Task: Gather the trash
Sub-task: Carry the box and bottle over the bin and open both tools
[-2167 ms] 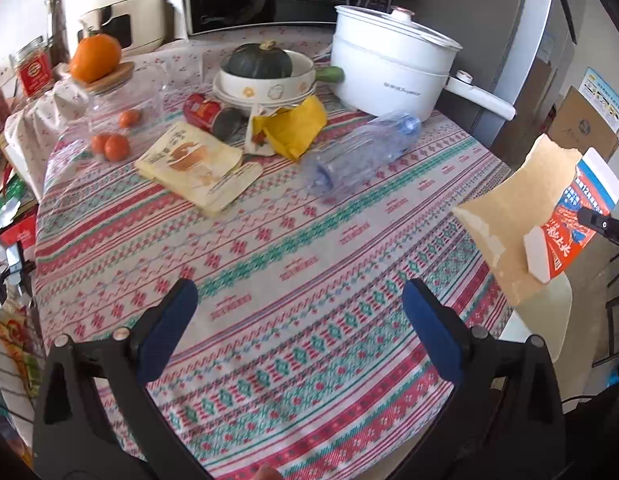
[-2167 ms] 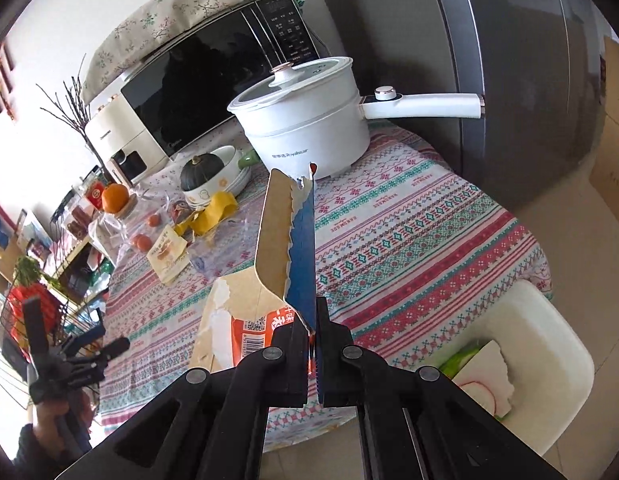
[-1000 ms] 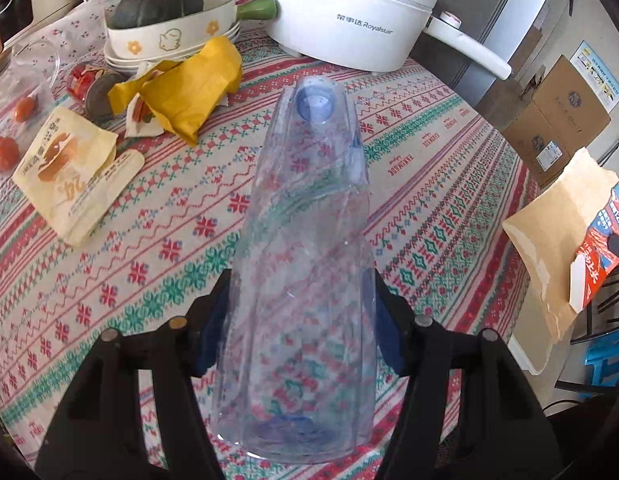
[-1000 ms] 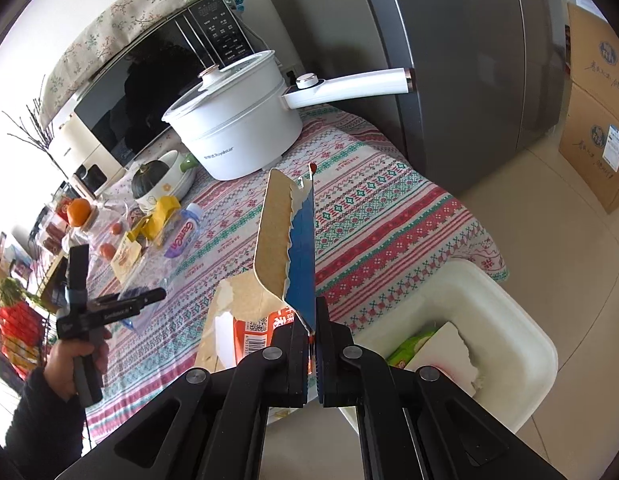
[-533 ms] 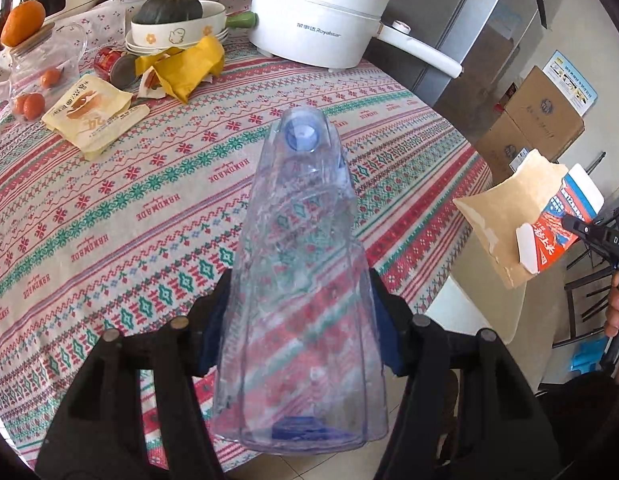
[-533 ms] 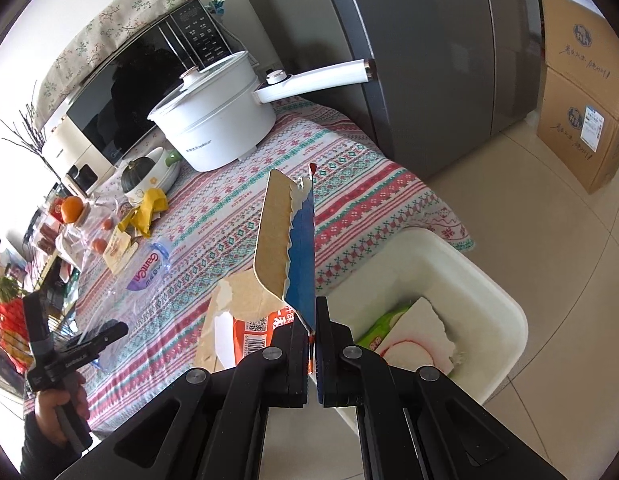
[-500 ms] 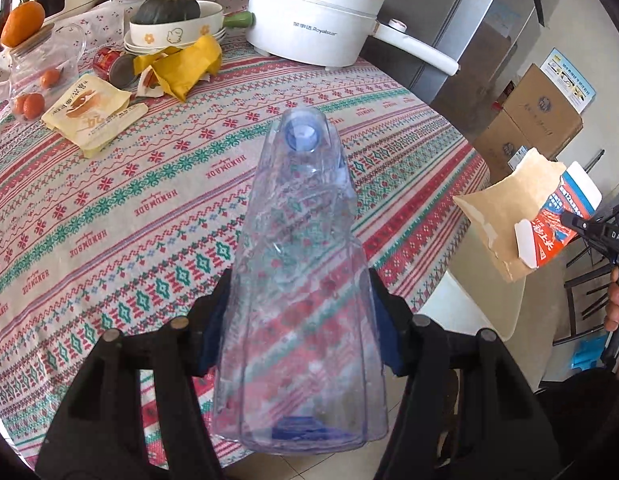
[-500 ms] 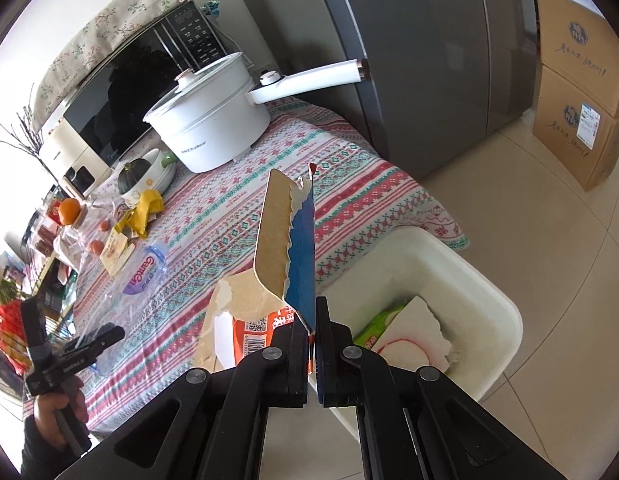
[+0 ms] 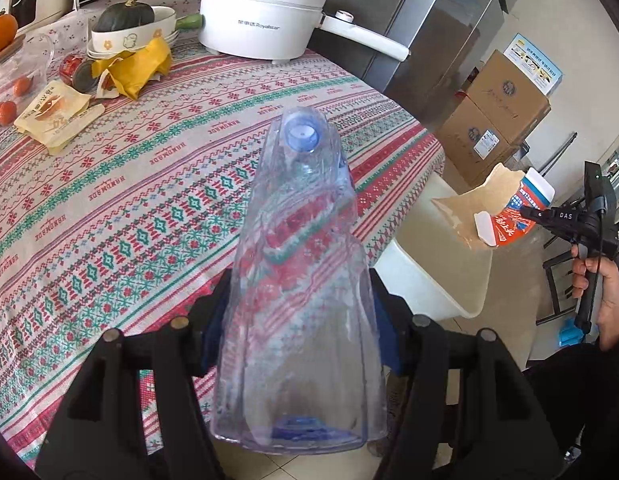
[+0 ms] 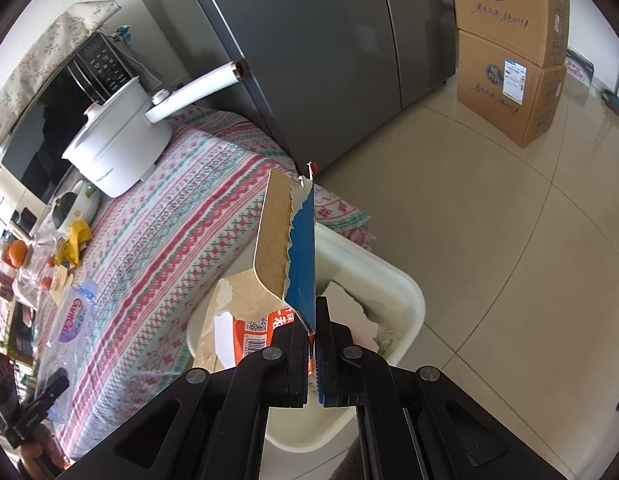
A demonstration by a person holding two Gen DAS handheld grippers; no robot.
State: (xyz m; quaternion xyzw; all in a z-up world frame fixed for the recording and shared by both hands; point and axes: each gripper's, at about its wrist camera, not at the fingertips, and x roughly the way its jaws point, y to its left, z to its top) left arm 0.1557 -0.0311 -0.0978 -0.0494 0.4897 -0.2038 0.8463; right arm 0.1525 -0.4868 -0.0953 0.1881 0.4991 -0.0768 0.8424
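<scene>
Change since earlier: the clear plastic bottle (image 9: 299, 280), which lay on the table a couple of seconds back, is now up off the cloth in the left gripper (image 9: 297, 320); the torn carton (image 10: 285, 252) has travelled from beside the table to above the white bin (image 10: 405, 280).
Left gripper: its blue pads press both sides of the bottle's lower body, jaws spread only as wide as the bottle.
Right gripper (image 10: 312, 344): fingers nearly together, pinching the carton's thin blue flap edge-on.
Bottle: see-through, crumpled, blue cap (image 9: 302, 135) pointing away from the camera, purple label visible from the right wrist view (image 10: 71, 320); it hangs over the near table edge, towards the bin.
Carton: ripped open, brown card inside, red and blue print outside, held directly over the bin's mouth (image 9: 485, 216).
Bin: cream tub on the floor, just beside the table's corner, with white and green scraps already in it.
Table: tablecloth (image 9: 149, 168) striped in red, green and white; still on it are a yellow wrapper (image 9: 137, 66), a beige food packet (image 9: 53, 114), a red can (image 9: 75, 72), a bowl with a dark squash (image 9: 127, 26) and a white electric pot (image 9: 265, 16).
Room: grey fridge (image 10: 329, 40), stacked cardboard boxes (image 10: 509, 48), pale tiled floor (image 10: 509, 240).
</scene>
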